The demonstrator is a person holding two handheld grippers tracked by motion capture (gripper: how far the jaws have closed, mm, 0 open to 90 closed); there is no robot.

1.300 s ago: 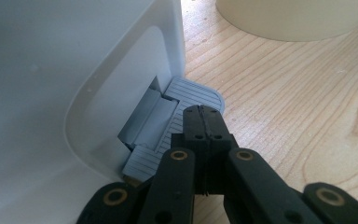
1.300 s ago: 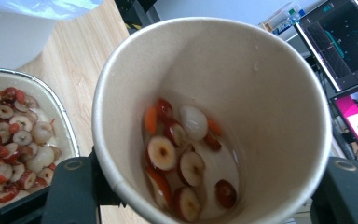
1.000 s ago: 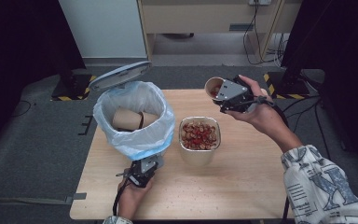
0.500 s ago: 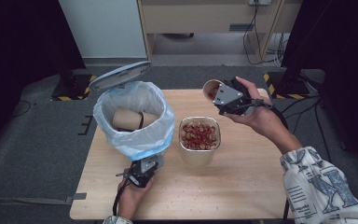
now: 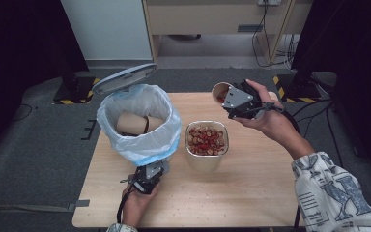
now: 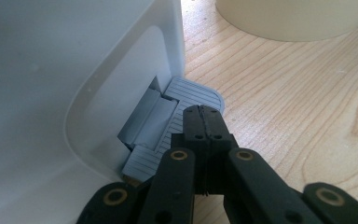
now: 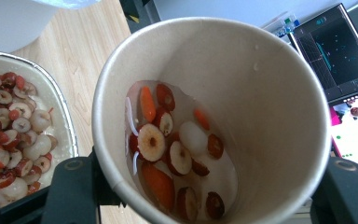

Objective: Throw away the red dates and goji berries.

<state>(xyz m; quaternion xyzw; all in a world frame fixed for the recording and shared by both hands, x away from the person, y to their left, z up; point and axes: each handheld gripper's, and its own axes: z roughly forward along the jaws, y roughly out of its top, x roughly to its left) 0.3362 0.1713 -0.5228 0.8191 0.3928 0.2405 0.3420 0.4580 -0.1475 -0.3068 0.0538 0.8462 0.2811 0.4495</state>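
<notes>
1. While the right gripper (image 5: 228, 98) holds it tipped in the air over the far right part of the bench (image 5: 251, 193), the paper cup (image 7: 214, 121) shows a plain tan wall, a rolled rim and a white inside.
2. Sliced red dates (image 7: 151, 142) and orange bits lie piled against the lower side of the cup's bottom, some with pale centres.
3. The right fingers stand wide apart, one on each side of the cup, clamped on its wall just below the rim.
4. In the high view the cup's mouth faces left, toward the foil tray (image 5: 206, 159) of the same red slices that sits near the middle of the bench, lower than the cup and apart from it.
5. The white bin (image 5: 140, 145) with its blue-edged bag stands just left of the tray; its lid (image 5: 124, 78) is raised behind it and brown cups lie inside.
6. The left gripper (image 6: 204, 122) has its fingers pressed together with nothing between them, tips resting on the grey ribbed pedal (image 6: 186, 100) at the bin's foot.
7. Bare wood lies open in front of the tray and on the right side of the bench out to its edge, and the gap between bin and tray is narrow.
</notes>
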